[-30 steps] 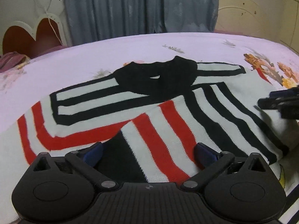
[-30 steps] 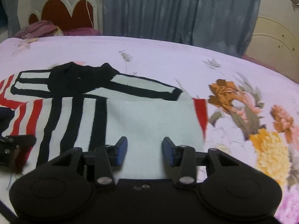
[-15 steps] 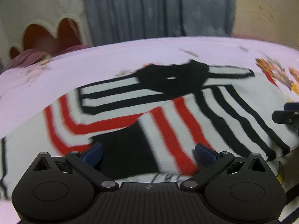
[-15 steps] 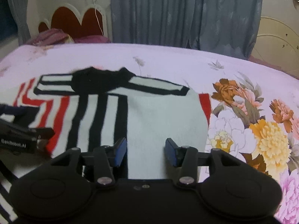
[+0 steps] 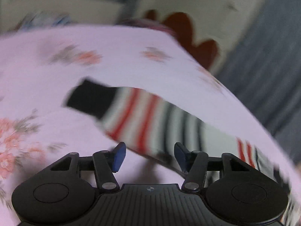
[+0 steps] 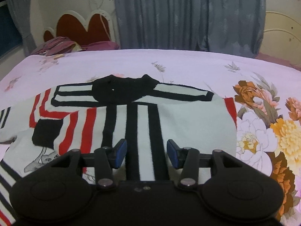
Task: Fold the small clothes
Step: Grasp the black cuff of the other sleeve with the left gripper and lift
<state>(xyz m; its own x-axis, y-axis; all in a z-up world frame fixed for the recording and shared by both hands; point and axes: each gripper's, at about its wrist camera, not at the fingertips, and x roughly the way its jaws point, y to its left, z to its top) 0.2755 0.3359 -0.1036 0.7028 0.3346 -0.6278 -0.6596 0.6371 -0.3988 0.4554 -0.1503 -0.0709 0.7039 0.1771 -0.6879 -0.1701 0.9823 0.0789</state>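
Note:
A small white sweater [image 6: 188,124] with black and red stripes and a black collar [image 6: 124,90] lies flat on the bed; one sleeve is folded across its front. My right gripper [image 6: 146,153] is open and empty, low over the sweater's lower front. In the blurred, tilted left wrist view, the other striped sleeve [image 5: 150,120] with its black cuff [image 5: 90,98] lies stretched out on the sheet. My left gripper [image 5: 148,155] is open and empty, just short of that sleeve's near edge.
The bed has a pink floral sheet [image 6: 263,131]. A red heart-shaped headboard [image 6: 82,28] with purple bedding [image 6: 62,47] stands at the far left. Grey curtains [image 6: 188,15] hang behind the bed.
My left gripper has swung away to the left from the folded sleeve, narrowed a little and now faces the other sleeve. My right gripper has drawn back and opened a little wider.

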